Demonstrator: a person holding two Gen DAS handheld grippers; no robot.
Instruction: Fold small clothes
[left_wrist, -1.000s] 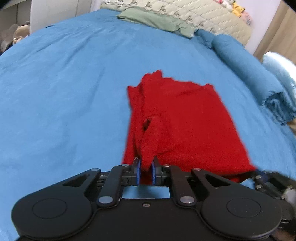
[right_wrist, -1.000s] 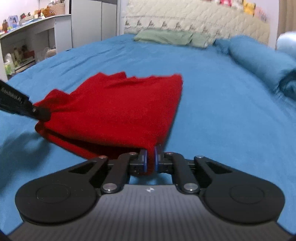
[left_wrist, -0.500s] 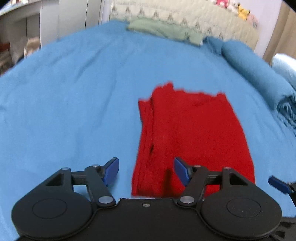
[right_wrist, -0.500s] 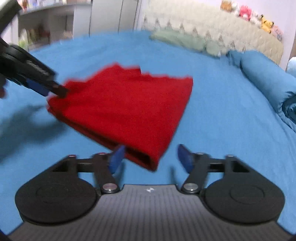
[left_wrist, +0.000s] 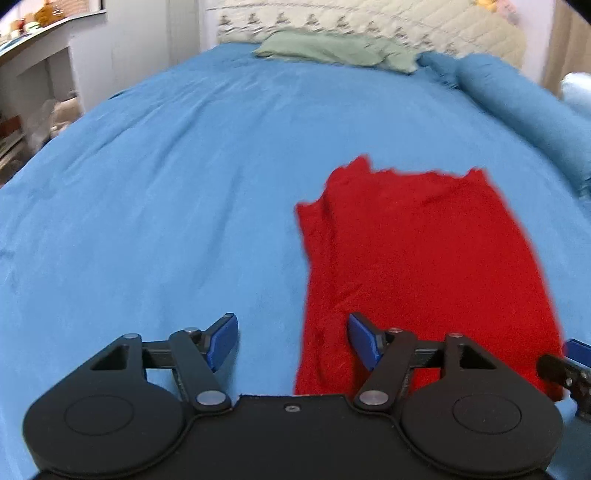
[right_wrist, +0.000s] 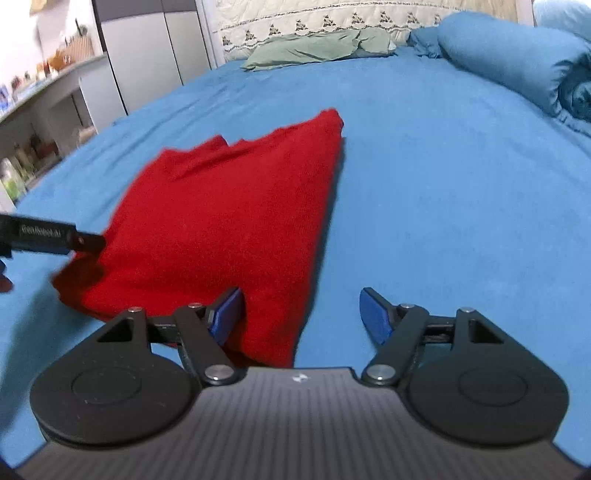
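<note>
red garment lay flat on the blue bed, folded into a long panel, long axis running away from both claws toward the headboard. left claw spread wide, holding nothing; near left corner of cloth just ahead and right of its gap, right finger over the cloth. right claw likewise wide and empty, near right corner between its fingers. both about equally near. near hem ragged, far hem uneven. open bed left, right and beyond; rolled blue duvet well apart.
</note>
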